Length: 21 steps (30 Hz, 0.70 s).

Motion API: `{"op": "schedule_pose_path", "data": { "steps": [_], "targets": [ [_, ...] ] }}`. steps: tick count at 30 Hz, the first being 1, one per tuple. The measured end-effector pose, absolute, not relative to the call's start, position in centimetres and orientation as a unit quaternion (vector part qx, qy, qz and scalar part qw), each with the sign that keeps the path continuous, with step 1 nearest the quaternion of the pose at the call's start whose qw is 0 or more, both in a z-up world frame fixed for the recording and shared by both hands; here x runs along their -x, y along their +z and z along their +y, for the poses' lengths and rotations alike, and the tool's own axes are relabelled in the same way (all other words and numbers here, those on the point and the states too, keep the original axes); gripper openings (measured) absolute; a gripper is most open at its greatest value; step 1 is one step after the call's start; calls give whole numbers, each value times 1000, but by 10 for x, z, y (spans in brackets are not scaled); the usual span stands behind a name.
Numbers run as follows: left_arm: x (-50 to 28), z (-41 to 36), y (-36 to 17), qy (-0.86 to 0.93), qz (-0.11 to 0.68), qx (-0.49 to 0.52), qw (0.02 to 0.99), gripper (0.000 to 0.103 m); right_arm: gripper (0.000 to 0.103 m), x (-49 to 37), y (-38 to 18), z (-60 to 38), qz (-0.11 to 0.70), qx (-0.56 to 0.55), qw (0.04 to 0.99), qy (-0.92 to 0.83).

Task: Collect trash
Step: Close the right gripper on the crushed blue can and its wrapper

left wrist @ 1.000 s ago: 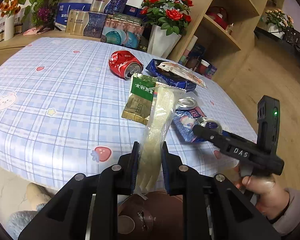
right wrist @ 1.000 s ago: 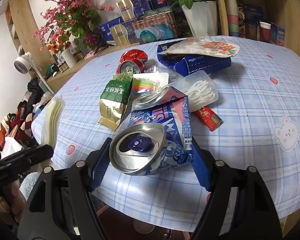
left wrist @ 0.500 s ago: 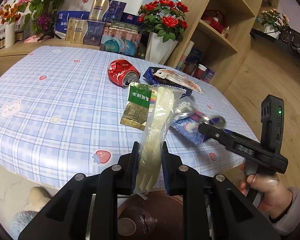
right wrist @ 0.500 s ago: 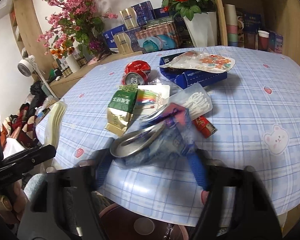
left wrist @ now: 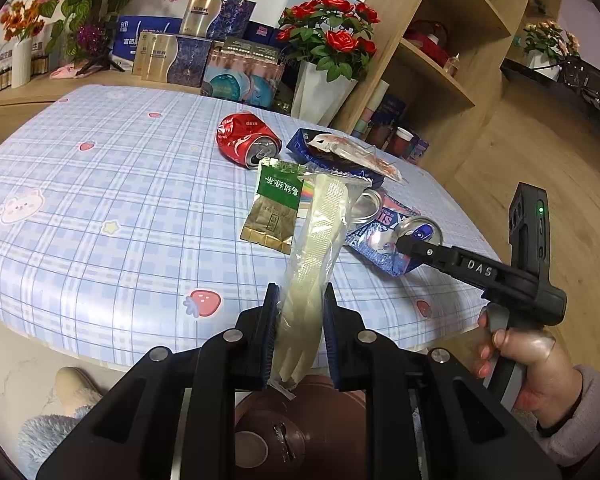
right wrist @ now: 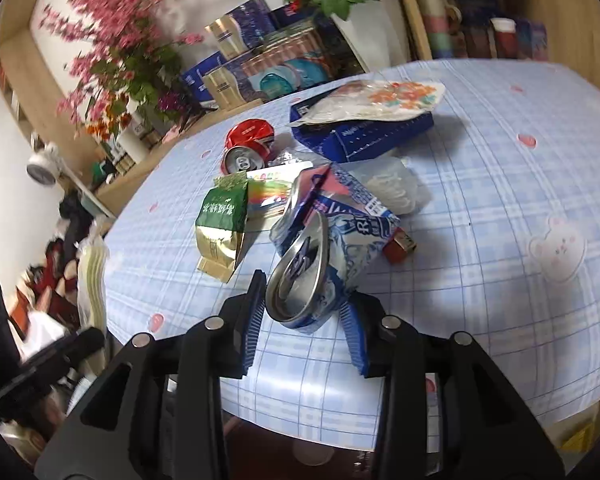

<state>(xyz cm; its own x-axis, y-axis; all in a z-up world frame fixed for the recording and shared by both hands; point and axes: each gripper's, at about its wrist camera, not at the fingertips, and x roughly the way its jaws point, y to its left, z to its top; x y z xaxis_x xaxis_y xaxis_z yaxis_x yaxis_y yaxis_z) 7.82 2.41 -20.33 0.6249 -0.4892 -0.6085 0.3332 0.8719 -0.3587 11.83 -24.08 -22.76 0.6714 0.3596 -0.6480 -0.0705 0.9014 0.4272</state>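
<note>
Right gripper (right wrist: 304, 320) clamped on crushed blue can (right wrist: 320, 256), tilted, rim toward cam, at near edge of table (right wrist: 520, 208). Left gripper (left wrist: 298, 334) pinching long pale plastic sleeve (left wrist: 320, 248), upright, over brown bin (left wrist: 284, 432) below table edge. Further back: green-gold tea pkt (right wrist: 222, 224), red can (right wrist: 248, 146) on side, blue box (right wrist: 364, 136) w/ clear wrapper (right wrist: 376, 100) on top.
</note>
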Motion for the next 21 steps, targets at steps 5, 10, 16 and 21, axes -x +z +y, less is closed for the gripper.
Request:
{"op": "schedule_pose_path", "data": {
  "steps": [5, 10, 16, 21],
  "targets": [
    [-82, 25, -207, -227, 371, 106, 894, 21, 47, -122, -230, -251, 387, -226, 886, 116],
    [-83, 26, -209, -227, 373, 106, 893, 21, 49, -124, -229, -255, 381, -239, 885, 119],
    [-84, 27, -209, -226, 372, 108, 894, 21, 28, -124, -227, -252, 377, -227, 889, 129],
    [-82, 29, -200, -225, 361, 108, 899, 21, 25, -119, -208, -241, 358, -190, 903, 144]
  ]
}}
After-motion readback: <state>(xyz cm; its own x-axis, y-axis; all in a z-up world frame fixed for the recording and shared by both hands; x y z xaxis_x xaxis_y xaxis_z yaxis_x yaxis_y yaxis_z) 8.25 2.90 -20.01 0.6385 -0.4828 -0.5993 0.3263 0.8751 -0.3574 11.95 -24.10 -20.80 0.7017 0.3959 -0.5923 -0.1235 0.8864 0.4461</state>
